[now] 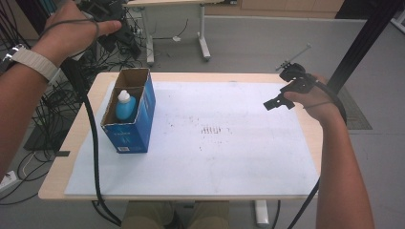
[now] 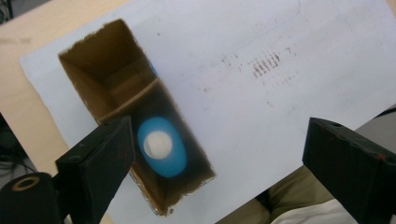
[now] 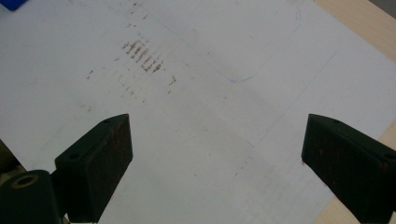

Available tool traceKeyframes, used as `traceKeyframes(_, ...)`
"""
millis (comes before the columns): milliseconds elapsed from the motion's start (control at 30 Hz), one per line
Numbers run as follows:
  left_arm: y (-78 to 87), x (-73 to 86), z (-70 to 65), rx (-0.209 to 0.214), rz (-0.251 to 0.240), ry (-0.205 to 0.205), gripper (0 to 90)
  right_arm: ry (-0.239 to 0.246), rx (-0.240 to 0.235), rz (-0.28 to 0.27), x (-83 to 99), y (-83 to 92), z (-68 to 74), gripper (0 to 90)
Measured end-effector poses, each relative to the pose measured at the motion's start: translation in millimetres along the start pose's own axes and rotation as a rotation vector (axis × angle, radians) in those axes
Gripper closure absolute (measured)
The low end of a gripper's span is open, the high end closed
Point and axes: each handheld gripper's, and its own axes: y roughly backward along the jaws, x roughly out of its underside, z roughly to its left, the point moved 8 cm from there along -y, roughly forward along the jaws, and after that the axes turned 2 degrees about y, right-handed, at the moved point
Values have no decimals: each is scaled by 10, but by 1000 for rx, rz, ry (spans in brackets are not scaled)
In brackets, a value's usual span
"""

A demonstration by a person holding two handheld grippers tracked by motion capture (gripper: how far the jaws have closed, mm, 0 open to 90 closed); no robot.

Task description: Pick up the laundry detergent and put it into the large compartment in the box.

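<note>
Wooden and pale, one bench (image 1: 71, 143) carries one white sheet (image 1: 229, 143) that covers most of its top and bears a patch of brown marks (image 1: 210, 130) near its middle. One blue cardboard box (image 1: 131, 121) stands upright at the sheet's left end, open at the top and split by a cardboard wall into two compartments. One blue bottle (image 1: 125, 107) with a white cap stands upright in the nearer compartment; the farther one shows bare cardboard. Two tongs are in the person's hands. The left tongs (image 2: 217, 154) hang high over the box, looking straight down on the bottle, jaws spread wide with nothing between them. The right tongs (image 1: 278, 102) hover over the sheet's right end, well apart from the box, jaws likewise spread and holding nothing.
</note>
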Motion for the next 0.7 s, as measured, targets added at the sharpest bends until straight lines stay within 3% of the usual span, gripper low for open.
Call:
traceKeyframes(233, 6, -163, -138, 10, 3, -152, 126, 5, 5, 7, -67, 35, 4, 86)
traceKeyframes(333, -23, -244, -176, 24, 29, -203, 132, 8, 8, 9, -91, 52, 10, 88)
traceKeyframes(500, -131, -336, -265, 57, 60, -311, 129, 12, 7, 12, -130, 67, 31, 88)
traceKeyframes(700, -277, -407, -426, 51, 94, -439, 125, 21, 6, 20, -180, 70, 66, 89)
